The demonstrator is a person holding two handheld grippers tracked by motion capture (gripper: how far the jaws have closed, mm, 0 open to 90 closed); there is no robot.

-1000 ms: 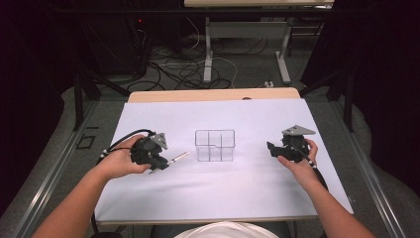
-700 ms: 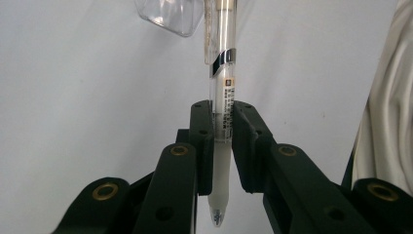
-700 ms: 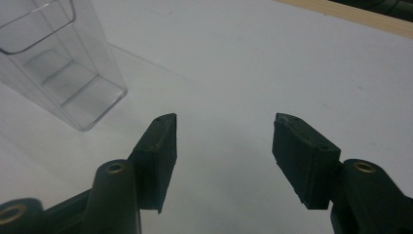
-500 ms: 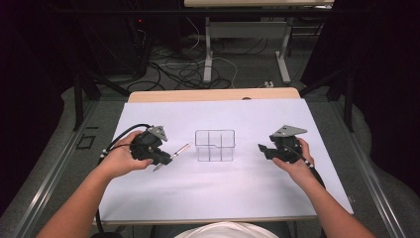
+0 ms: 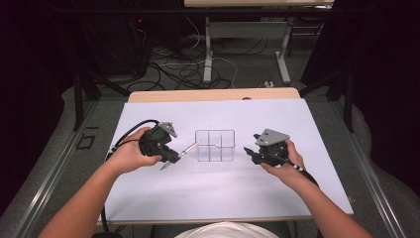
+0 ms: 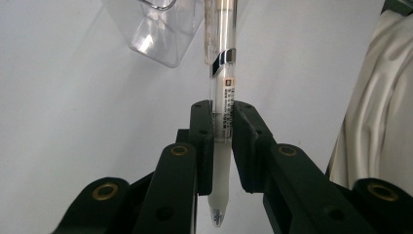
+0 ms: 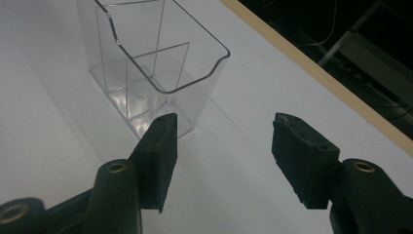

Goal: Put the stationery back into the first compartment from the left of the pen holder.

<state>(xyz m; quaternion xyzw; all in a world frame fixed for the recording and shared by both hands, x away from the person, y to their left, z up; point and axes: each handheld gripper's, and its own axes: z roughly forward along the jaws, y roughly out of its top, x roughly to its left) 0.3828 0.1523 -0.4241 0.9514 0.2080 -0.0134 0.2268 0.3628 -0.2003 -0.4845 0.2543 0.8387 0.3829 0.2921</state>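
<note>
Since a second ago both hands have drawn inward toward the one clear divided organizer (image 5: 214, 145) mid-counter (image 5: 208, 193), the left claw (image 5: 171, 159) pinching the one pen (image 5: 180, 154) aslant just beside it, the right claw (image 5: 249, 152) having just narrowed, spread, empty.

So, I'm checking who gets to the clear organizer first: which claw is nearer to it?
Right, narrowly. The right claw hangs open just off the clear organizer, on its right. The left claw sits farther off its left side, though its pen nearly reaches it.
</note>
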